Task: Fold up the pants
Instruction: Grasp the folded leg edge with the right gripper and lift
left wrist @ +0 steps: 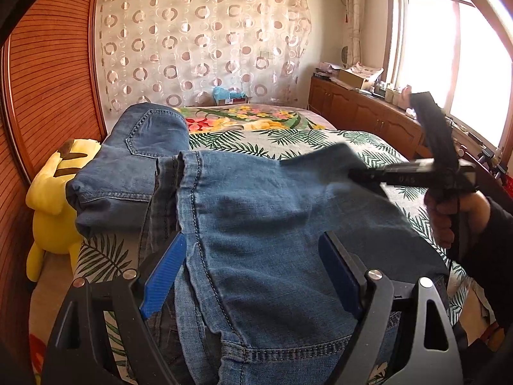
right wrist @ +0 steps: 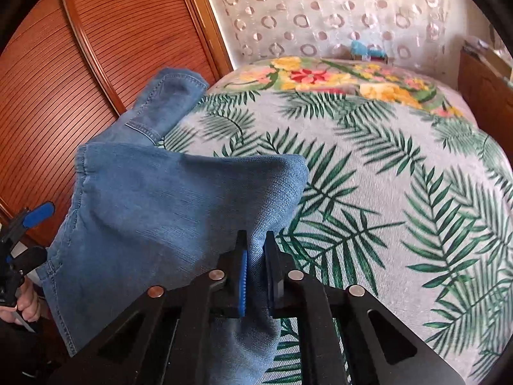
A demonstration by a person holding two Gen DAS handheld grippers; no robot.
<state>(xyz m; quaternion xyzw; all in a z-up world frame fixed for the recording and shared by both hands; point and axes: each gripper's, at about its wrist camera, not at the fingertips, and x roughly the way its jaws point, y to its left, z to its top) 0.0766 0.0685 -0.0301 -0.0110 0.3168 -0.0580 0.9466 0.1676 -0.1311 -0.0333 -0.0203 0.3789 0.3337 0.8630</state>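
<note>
On the leaf-print bedspread (right wrist: pixel 400 176), soft blue denim pants (right wrist: pixel 166 211) are lying rumpled. The right gripper (right wrist: pixel 256 276) is pinching a fold; the left gripper (left wrist: pixel 253 276) is gaping wide over them, beside a yellow plush toy (left wrist: pixel 54 199).

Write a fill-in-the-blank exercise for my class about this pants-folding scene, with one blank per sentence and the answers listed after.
1. The right gripper has its fingers closed on a fold of the blue ____.
2. The left gripper has its fingers ____, with denim lying between them.
3. The bedspread is printed with green ____ and bright flowers.
4. The plush toy beside the bed is ____ in colour.

Answers: jeans; open; leaves; yellow
</note>
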